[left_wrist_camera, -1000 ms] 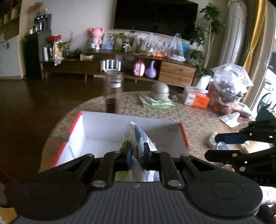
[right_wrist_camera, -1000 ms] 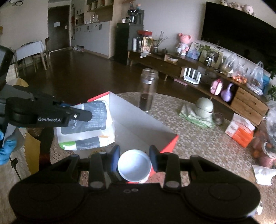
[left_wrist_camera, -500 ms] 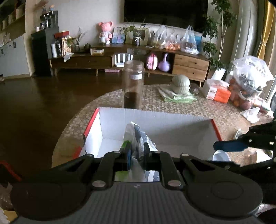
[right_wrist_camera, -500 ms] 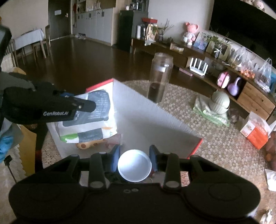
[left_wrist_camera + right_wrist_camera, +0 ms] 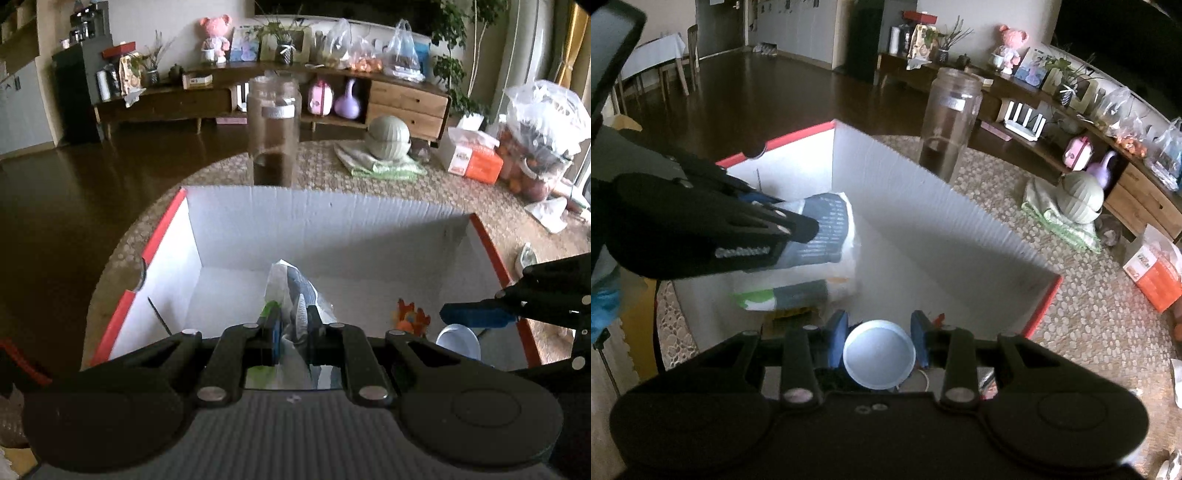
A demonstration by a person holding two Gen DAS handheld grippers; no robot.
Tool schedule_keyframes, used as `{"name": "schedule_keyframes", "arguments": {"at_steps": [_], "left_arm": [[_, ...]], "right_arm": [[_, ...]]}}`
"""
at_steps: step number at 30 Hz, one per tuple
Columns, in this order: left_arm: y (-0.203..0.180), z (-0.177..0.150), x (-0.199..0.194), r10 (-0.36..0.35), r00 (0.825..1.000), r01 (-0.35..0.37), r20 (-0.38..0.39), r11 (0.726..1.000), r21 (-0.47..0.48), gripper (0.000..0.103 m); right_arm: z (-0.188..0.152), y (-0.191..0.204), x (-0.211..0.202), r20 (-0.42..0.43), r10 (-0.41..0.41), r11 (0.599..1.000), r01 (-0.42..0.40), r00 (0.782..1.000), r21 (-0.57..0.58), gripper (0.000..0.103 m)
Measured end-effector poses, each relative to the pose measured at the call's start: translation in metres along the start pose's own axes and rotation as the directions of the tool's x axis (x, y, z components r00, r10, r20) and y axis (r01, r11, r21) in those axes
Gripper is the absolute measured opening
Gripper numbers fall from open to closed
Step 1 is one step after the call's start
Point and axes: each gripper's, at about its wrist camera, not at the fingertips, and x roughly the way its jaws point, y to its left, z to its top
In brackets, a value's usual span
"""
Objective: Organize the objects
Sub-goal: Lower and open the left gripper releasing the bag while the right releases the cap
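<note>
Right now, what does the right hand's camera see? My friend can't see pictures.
The right gripper holds a small white cup over an open white box with red edges. The left gripper lowers a snack bag into it. A tall glass jar stands behind on the table.

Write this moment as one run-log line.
left gripper: shut on snack bag, over box | right gripper: shut on white cup, over box | released: nothing

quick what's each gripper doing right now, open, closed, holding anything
Left gripper: closed on a white snack bag, over the white box.
Right gripper: closed on a small white cup, also over the box.
</note>
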Motion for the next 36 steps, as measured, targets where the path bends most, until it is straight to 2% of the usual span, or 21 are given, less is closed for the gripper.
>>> {"name": "schedule_keyframes", "arguments": {"at_steps": [6, 11, 16, 27, 36], "left_arm": [[-0.009, -0.006, 0.01, -0.026, 0.998, 0.027, -0.05, 0.999, 0.028, 0.012], [-0.016, -0.011, 0.013, -0.018, 0.997, 0.023, -0.076, 0.998, 0.062, 0.012], [-0.019, -0.012, 0.015, -0.01, 0.995, 0.017, -0.101, 0.997, 0.075, 0.013], [-0.021, -0.014, 0.008, -0.001, 0.992, 0.01, -0.127, 0.998, 0.067, 0.026], [-0.031, -0.018, -0.003, 0.004, 0.991, 0.006, -0.135, 0.997, 0.07, 0.027]], "right_arm": [[-0.004, 0.003, 0.004, -0.02, 0.007, 1.0, -0.008, 1.0, -0.002, 0.039], [-0.007, 0.001, -0.002, -0.019, 0.04, 0.999, -0.04, 0.999, 0.004, 0.042], [-0.012, -0.001, -0.013, 0.002, 0.047, 0.999, -0.047, 0.999, -0.001, 0.058], [-0.02, -0.006, -0.039, 0.043, 0.065, 0.998, -0.066, 0.997, 0.022, 0.061], [-0.031, -0.011, -0.067, 0.089, 0.075, 0.996, -0.078, 0.993, 0.039, 0.061]]}}
